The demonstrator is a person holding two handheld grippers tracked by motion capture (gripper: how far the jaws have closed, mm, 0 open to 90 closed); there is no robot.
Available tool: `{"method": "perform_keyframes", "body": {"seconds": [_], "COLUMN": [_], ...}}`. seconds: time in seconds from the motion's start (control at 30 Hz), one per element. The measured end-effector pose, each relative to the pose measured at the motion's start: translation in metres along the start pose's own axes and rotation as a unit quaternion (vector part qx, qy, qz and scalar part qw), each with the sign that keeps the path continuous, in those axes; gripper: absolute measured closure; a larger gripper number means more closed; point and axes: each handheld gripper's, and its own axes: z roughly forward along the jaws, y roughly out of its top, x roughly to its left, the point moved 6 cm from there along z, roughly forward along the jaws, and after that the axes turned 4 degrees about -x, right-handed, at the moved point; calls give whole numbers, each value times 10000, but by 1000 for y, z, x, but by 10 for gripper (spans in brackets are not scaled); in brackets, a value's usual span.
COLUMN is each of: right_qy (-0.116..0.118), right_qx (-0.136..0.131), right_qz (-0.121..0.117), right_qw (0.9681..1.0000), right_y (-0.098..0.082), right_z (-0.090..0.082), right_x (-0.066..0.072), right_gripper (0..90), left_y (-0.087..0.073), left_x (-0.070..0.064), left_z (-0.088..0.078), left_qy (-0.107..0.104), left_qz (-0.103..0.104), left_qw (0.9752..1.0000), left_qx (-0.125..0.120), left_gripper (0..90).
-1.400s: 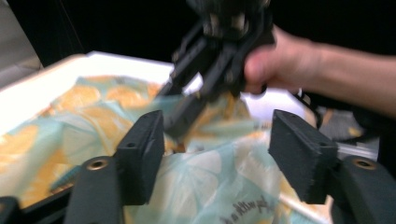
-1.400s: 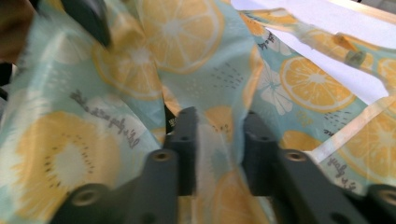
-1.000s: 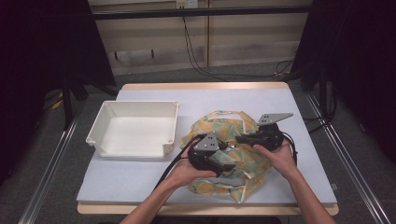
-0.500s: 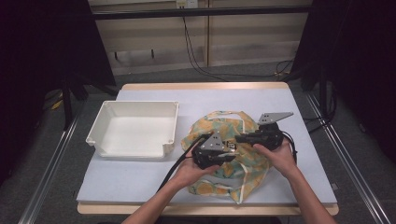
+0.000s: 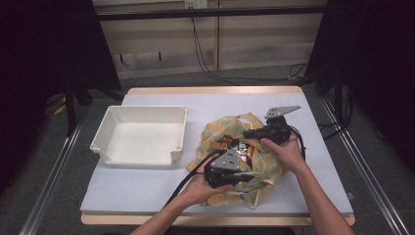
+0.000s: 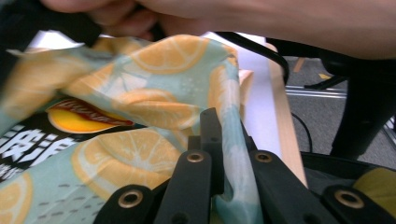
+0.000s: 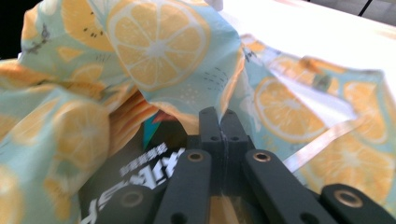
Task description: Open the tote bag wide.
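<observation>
We see the left claw (image 6: 219,140) just snapped shut, pinching the lemon bag (image 6: 154,88), and the right claw (image 7: 219,135) pinching it too.

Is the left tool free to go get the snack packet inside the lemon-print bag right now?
Probably not. The left tool is shut on the bag's fabric, and so is the right tool. The snack packet shows through the opening, but the left tool must let go first.

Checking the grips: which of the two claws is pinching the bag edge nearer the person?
The left claw, shut on the lemon-print bag at its near edge; the right claw grips the far edge.
</observation>
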Motion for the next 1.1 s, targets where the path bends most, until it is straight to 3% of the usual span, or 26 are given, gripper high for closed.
{"method": "perform_keyframes", "body": {"seconds": [0.4,0.63,0.73,0.93,1.0,1.1], "right_qy": [-131,-263,-293,-439,-540,-652], "right_qx": [-64,-79,-76,75,52,1], "right_qz": [210,317,361,396,464,539], "right_qw": [9997,9991,9989,9982,9974,9964], "right_y": [19,29,31,27,27,25], "right_z": [14,24,30,45,47,48], "right_x": [-29,-45,-49,-56,-61,-67], "right_gripper": [900,900,900,900,900,900], "left_y": [3,2,3,0,-5,-12], "left_x": [-16,-29,-33,-34,-33,-28], "left_z": [0,7,9,11,14,16], "left_qy": [-247,-327,-360,-330,-205,-310], "left_qz": [162,251,379,326,313,184], "left_qw": [9996,9991,9985,9988,9990,9990], "left_qx": [-33,67,133,165,254,257], "left_gripper": [900,900,900,900,900,900]}}
